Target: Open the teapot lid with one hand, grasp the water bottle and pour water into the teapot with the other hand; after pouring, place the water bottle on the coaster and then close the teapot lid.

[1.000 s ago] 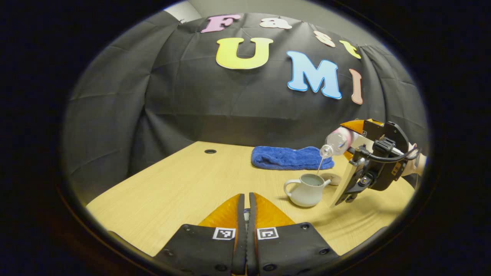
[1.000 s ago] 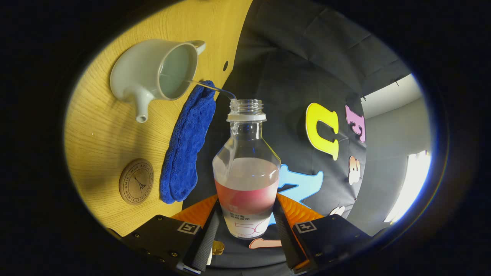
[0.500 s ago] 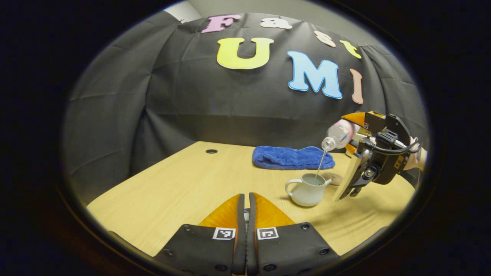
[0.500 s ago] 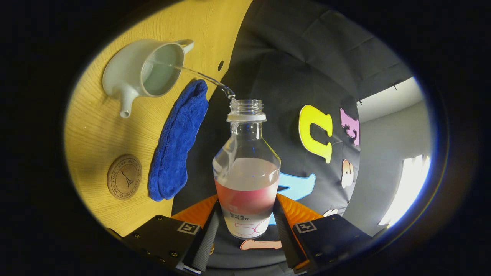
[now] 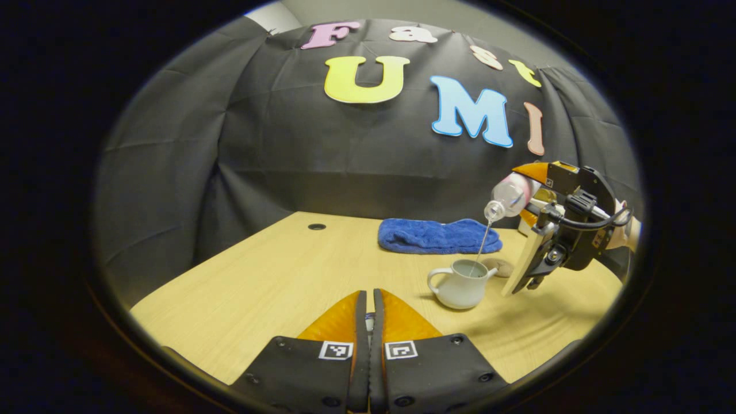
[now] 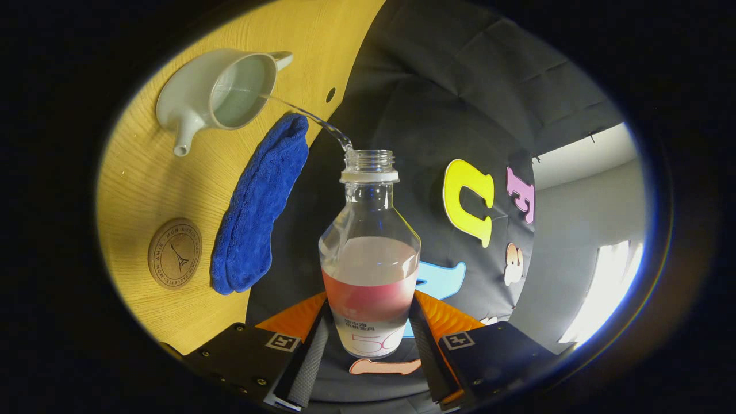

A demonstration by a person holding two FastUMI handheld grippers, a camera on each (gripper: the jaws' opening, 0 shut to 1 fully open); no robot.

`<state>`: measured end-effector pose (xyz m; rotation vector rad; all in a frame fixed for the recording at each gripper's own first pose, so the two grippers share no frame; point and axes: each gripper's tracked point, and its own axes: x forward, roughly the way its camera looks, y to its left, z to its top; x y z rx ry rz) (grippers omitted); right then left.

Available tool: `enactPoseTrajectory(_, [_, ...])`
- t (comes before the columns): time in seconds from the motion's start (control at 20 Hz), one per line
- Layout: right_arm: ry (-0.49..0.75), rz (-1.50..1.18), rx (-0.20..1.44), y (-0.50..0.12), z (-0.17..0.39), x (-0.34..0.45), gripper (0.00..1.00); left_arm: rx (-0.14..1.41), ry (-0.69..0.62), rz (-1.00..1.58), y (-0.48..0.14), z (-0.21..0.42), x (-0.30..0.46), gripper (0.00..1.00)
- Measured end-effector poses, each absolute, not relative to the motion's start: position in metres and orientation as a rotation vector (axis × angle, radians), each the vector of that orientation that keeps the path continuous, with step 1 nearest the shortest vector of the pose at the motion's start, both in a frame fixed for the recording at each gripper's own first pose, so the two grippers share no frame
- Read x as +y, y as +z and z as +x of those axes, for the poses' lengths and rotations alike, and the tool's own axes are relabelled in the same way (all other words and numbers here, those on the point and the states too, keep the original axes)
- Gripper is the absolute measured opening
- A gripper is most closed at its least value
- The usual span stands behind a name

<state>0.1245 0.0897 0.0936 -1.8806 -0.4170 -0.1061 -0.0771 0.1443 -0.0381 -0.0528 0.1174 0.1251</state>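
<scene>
The white teapot (image 5: 460,287) stands lidless on the wooden table, part full of water. My right gripper (image 5: 526,198) is shut on the clear water bottle (image 5: 509,198) and holds it tipped above the pot. A thin stream of water (image 5: 480,247) falls into the opening. In the right gripper view the bottle (image 6: 370,259) sits between the fingers of my right gripper (image 6: 370,310), and its stream (image 6: 305,115) arcs into the teapot (image 6: 218,98). My left gripper (image 5: 368,296) is shut low over the near table; a small pale piece, apparently the lid, shows between its fingers.
A round cork coaster (image 6: 174,253) lies beside the teapot, partly hidden behind the spout in the left gripper view (image 5: 500,267). A folded blue towel (image 5: 440,236) lies behind them near the wall. A cable hole (image 5: 315,226) marks the far left of the table (image 5: 276,270).
The right gripper has lifted the tipped bottle higher above the teapot, so the stream is longer. The left gripper has stayed still.
</scene>
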Motion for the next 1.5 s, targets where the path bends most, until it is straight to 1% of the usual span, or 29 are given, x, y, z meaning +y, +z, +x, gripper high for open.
enactPoseTrajectory(0.65, [-0.130, -1.991, -0.510, 0.094, 0.124, 0.098, 0.74, 0.124, 0.127, -0.056, -0.040, -0.077, 0.144, 0.07])
enactPoseTrajectory(0.8, [-0.122, -2.013, -0.514, 0.088, 0.125, 0.098, 0.74, 0.127, 0.128, -0.056, -0.040, -0.078, 0.145, 0.06])
enactPoseTrajectory(1.05, [-0.108, -2.071, -0.562, 0.081, 0.123, 0.106, 0.74, 0.130, 0.129, -0.058, -0.040, -0.078, 0.145, 0.07])
enactPoseTrajectory(1.5, [-0.089, -2.146, -0.647, 0.074, 0.118, 0.124, 0.74, 0.130, 0.130, -0.057, -0.041, -0.078, 0.145, 0.07])
